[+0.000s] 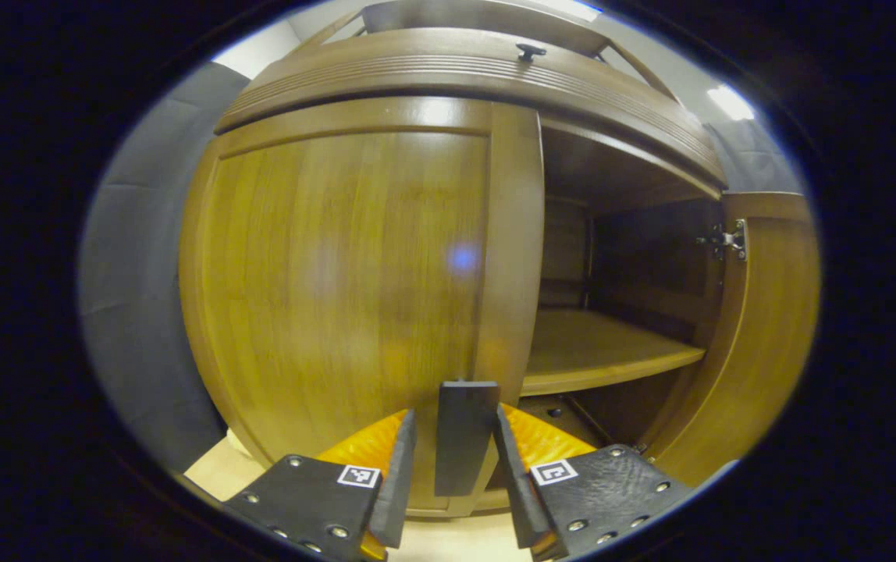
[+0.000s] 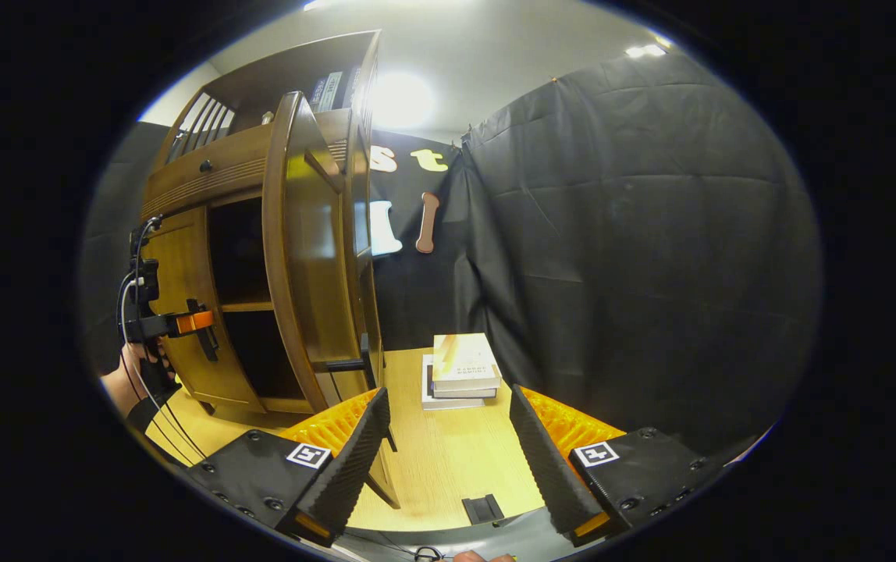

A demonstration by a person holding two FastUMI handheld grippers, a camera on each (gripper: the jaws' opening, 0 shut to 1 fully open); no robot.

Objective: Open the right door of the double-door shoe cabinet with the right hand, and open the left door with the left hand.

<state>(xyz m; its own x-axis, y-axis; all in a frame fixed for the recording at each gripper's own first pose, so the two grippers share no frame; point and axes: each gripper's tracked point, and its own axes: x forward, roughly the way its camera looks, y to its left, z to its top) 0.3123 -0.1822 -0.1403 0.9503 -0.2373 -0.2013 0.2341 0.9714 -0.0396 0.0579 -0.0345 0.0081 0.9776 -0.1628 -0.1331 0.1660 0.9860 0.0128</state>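
1. Cabinet (image 1: pixel 354 257) is right up close in the left gripper view, left door (image 1: pixel 339 273) flat shut, right door (image 1: pixel 768 328) swung wide so you can see inside.
2. Left gripper (image 1: pixel 456 460) has its fingers spread a bit, with the dark vertical handle (image 1: pixel 464 445) of the left door standing between them. There's a thin gap on both sides as far as I can see, so it's around the handle, not squeezing it.
3. That handle sits on the door's free edge, right beside the open half. Just past it are the wooden shelf (image 1: pixel 604 351) and the dark space under it, so there's room on that side.
4. Right door's hinge (image 1: pixel 729 238) shows up high on its inner edge, and a small knob (image 1: pixel 530 52) sits on the panel above the doors.
5. Right gripper (image 2: pixel 448 437) is wide open, holding nothing, pointed at the light wooden floor (image 2: pixel 448 460) with plenty of bare room between its fingers.
6. In the right gripper view the open right door's (image 2: pixel 307 257) edge sticks out toward the camera, its lower corner just beside the gripper's left finger (image 2: pixel 346 460).
7. Further off there's a stack of books (image 2: pixel 460 371) on the floor near the black cloth wall (image 2: pixel 635 257), well apart from the cabinet.
8. At the far left of that view, a hand (image 2: pixel 132 382) holds the other gripper up at the left door.
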